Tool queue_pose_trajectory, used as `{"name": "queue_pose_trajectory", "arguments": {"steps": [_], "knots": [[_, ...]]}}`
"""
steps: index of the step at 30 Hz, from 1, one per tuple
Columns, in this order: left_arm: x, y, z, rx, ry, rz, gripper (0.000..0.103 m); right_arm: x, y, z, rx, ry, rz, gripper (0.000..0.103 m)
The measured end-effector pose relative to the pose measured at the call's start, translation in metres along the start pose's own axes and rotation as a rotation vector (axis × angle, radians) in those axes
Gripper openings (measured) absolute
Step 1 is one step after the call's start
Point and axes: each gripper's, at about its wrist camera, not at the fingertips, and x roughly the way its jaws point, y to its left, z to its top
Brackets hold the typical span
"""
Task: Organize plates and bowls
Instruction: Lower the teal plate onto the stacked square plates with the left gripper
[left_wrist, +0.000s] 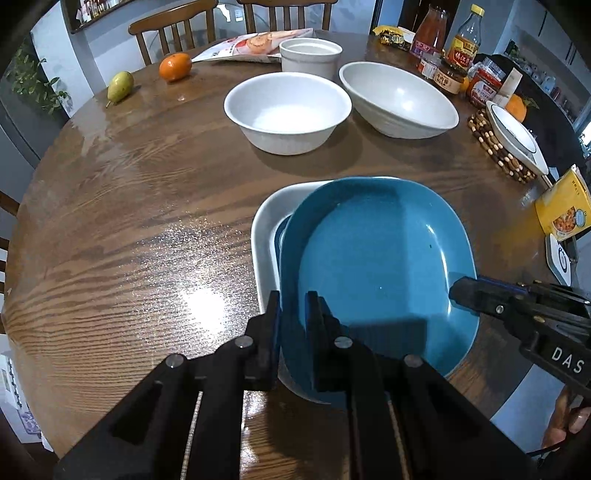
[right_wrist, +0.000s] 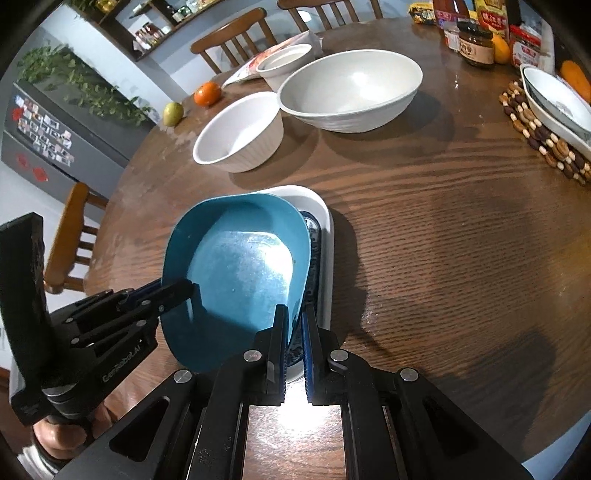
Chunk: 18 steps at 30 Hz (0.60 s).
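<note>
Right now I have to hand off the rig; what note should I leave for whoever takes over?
Left gripper: shut on the blue plate's left rim.
Right gripper: shut on the same plate's right rim.
The blue plate sits tilted over the white tray, which lies on the table and has another blue piece in it.
Done: plate brought onto the tray, not yet seated or released.
Left: settle it flat, open both grippers, then sort the small bowl, big bowl, the round dish behind them, and the dish on the trivet.
</note>
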Motion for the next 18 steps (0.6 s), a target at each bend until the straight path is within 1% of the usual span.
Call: {"name": "queue_pose_trajectory", "arguments": {"steps": [6, 12, 18], "knots": [[0.0048, 0.0012, 0.0014, 0.000, 0.011, 0.001, 0.010, 0.0042, 0.0024, 0.0030, -0.009, 0.008, -0.027, 0.008], [0.0098, -0.0026, 0.0010, 0.016, 0.025, -0.001, 0.010, 0.0072, 0.0062, 0.0038, -0.033, 0.008, -0.078, 0.008], [0.0101, -0.0027, 0.0018, 0.016, 0.022, -0.002, 0.011, 0.0084, 0.0100, 0.0040, -0.061, 0.007, -0.112, 0.008]]}}
